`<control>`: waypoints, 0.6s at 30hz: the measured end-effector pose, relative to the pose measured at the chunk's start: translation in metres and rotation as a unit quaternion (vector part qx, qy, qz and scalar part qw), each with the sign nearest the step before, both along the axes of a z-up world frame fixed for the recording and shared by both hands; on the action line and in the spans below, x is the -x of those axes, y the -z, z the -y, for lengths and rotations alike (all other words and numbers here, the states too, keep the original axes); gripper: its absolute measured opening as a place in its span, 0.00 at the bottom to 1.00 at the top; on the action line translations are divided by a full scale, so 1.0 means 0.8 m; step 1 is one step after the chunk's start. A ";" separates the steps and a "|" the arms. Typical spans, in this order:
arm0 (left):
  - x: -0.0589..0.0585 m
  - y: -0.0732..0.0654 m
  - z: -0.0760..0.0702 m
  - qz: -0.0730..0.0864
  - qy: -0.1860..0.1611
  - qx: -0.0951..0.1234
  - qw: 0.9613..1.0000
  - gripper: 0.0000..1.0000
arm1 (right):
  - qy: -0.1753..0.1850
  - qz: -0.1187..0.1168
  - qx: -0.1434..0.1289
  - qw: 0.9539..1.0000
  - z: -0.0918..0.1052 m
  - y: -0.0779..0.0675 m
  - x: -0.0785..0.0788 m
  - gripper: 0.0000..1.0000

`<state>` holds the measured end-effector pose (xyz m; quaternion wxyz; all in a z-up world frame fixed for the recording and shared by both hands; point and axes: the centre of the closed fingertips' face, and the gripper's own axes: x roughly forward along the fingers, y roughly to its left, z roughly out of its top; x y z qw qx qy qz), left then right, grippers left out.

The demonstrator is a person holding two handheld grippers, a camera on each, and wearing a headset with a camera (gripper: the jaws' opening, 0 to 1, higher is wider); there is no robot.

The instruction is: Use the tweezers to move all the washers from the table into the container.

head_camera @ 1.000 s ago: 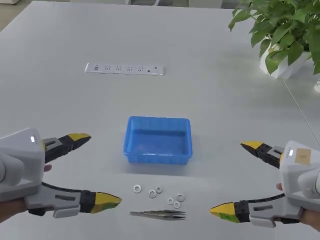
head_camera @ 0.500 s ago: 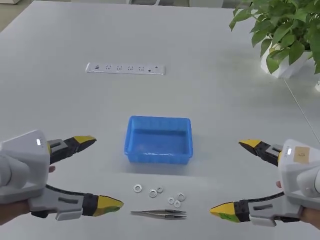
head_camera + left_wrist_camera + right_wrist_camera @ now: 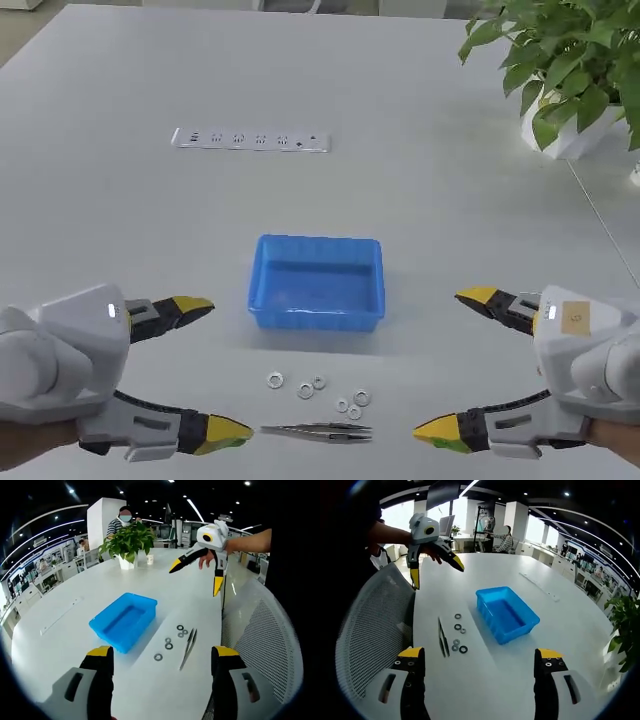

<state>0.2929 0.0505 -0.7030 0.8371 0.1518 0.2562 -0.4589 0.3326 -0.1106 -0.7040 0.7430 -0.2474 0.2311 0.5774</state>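
Grey table (image 3: 450, 200) bearing a blue container (image 3: 316, 318), with washers (image 3: 305, 390) and tweezers (image 3: 318, 431) just in front. Power strip (image 3: 250, 139) farther back; potted plant (image 3: 565, 130) at right.

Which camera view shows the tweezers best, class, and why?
The head view: it looks down on the tweezers, full length, lying flat just near of the washers. The left gripper view and the right gripper view each show them as a thin, slanted sliver beside the washers.

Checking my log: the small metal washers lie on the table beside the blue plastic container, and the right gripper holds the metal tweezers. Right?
Not quite: the head view shows the metal tweezers lying on the pale table beside the small metal washers, while the right gripper is open and empty. Otherwise correct.
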 end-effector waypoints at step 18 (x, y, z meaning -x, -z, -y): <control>0.025 0.048 0.028 -0.035 0.089 -0.058 0.994 0.42 | -0.130 -0.020 0.035 0.991 -0.045 0.032 0.046 0.50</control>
